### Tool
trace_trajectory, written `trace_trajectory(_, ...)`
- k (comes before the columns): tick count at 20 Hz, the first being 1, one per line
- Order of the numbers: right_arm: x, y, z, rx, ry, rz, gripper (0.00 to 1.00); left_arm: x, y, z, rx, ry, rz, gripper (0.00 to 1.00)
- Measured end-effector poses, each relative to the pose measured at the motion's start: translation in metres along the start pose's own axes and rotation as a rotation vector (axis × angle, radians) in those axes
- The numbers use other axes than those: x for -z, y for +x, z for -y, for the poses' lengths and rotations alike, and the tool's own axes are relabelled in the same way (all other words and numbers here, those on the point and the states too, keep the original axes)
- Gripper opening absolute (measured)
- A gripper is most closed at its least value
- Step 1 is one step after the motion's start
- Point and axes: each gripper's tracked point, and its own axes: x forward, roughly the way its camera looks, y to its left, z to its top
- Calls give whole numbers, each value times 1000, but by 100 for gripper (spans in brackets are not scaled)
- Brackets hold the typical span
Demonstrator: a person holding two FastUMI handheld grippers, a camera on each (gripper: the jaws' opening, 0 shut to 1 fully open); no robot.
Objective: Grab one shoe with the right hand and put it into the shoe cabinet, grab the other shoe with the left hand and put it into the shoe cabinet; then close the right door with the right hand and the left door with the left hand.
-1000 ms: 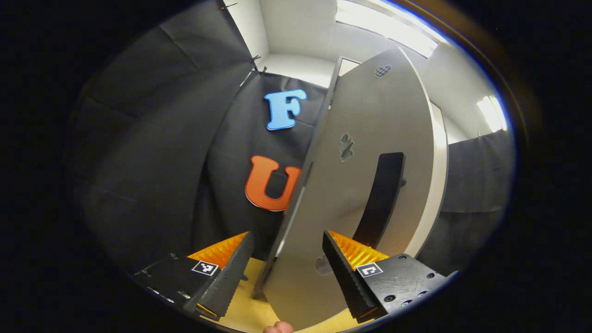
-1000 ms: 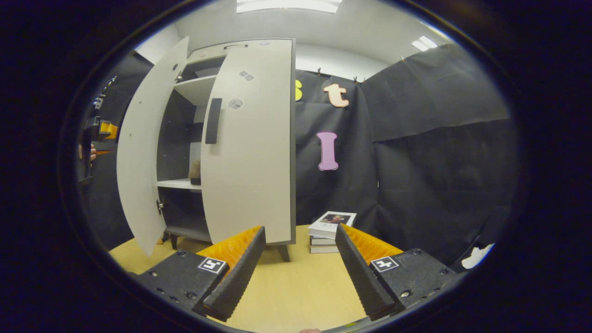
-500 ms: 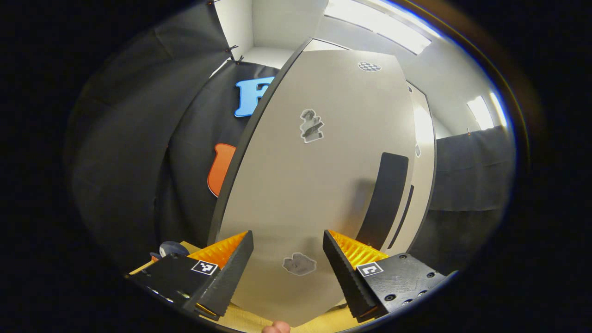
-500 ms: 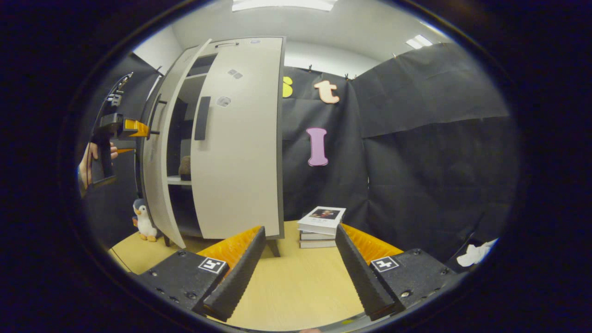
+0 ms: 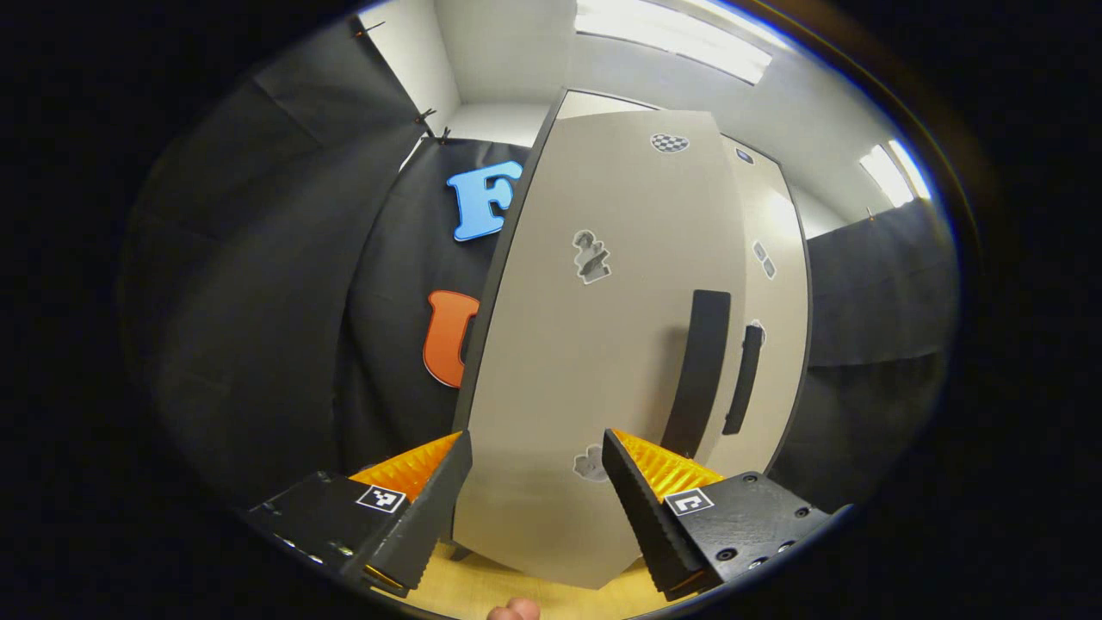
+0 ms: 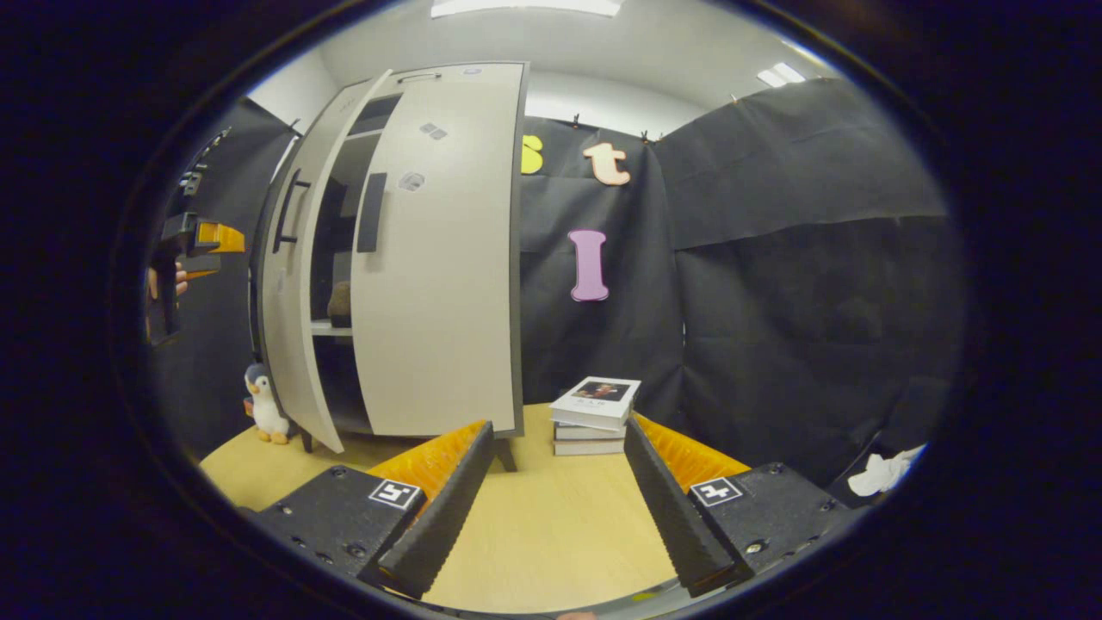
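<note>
Left claw (image 5: 535, 499) released, facing the left door (image 5: 594, 362). Right claw (image 6: 558, 508) released above the counter (image 6: 551, 534). Shoe cabinet (image 6: 413, 258) doors slightly ajar.

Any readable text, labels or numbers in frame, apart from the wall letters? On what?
None legible.
Top book cover: print too small to read.
Stickers on left door: blurred, no words made out.
Stickers on right door: too small to read.
Square markers on left tool and right tool: coded patterns, not text.
</note>
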Motion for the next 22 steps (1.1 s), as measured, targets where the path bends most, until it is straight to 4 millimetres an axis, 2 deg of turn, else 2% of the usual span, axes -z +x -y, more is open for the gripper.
trace_trajectory(6, 4, -1, -21, -85, -24, -18, 96, 37, -58, 24, 6, 116, 19, 93)
trace_trajectory(10, 3, -2, -34, -127, -36, -20, 96, 65, -87, 63, 85, 193, 21, 93)
trace_trajectory(13, 3, -4, -39, -148, -45, -22, 99, 89, -109, 90, 140, 156, -11, 93)
trace_trajectory(14, 4, -6, -39, -153, -49, -25, 96, 97, -115, 97, 150, 141, -24, 93)
trace_trajectory(19, 10, -15, -40, -166, -56, -39, 99, 123, -134, 103, 133, 130, -55, 92)
trace_trajectory(22, 9, -17, -39, -166, -55, -32, 96, 127, -141, 103, 126, 135, -64, 92)
